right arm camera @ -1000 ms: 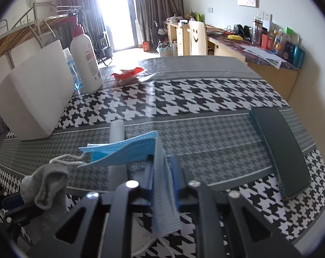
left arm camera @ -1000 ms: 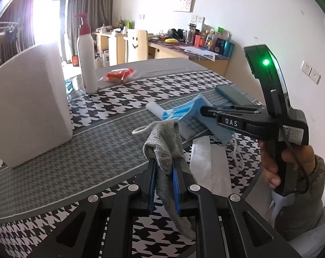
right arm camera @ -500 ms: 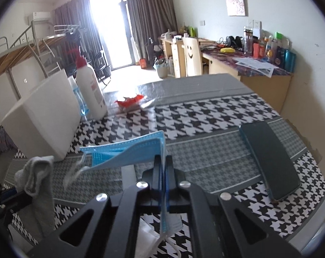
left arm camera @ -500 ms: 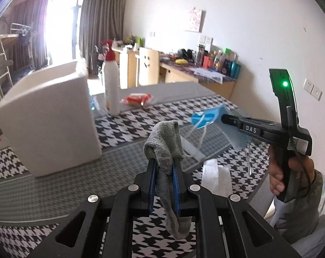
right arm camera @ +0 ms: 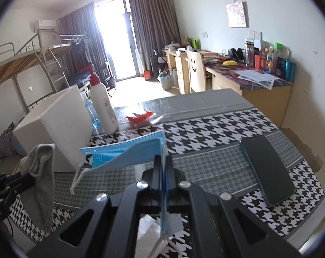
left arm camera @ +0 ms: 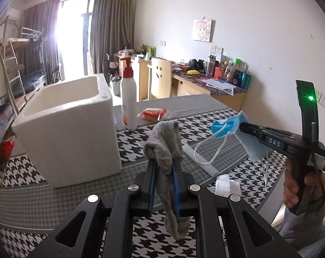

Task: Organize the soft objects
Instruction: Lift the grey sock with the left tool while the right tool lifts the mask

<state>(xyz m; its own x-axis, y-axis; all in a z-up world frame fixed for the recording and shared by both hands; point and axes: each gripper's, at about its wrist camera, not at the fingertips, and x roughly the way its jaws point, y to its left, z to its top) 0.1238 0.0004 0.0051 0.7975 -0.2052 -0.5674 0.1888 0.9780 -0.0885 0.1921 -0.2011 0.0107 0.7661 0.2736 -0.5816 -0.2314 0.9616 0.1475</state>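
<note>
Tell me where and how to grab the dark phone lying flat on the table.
Take the dark flat phone across its two long edges near the middle, coming straight down from above. It lies flat on the houndstooth tablecloth, so only its thin sides offer purchase. First free a gripper: the right gripper is shut on the blue face mask.

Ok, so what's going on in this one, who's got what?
A person holds a handheld gripper in each hand above a houndstooth-patterned table. The left gripper is shut on a grey knitted sock, which hangs between its fingers. The right gripper is shut on a blue pleated face mask, its ear loops dangling. Both items are lifted clear of the table. An open white foam box stands to the left, likely where they go; nothing is in it that the views show.
</note>
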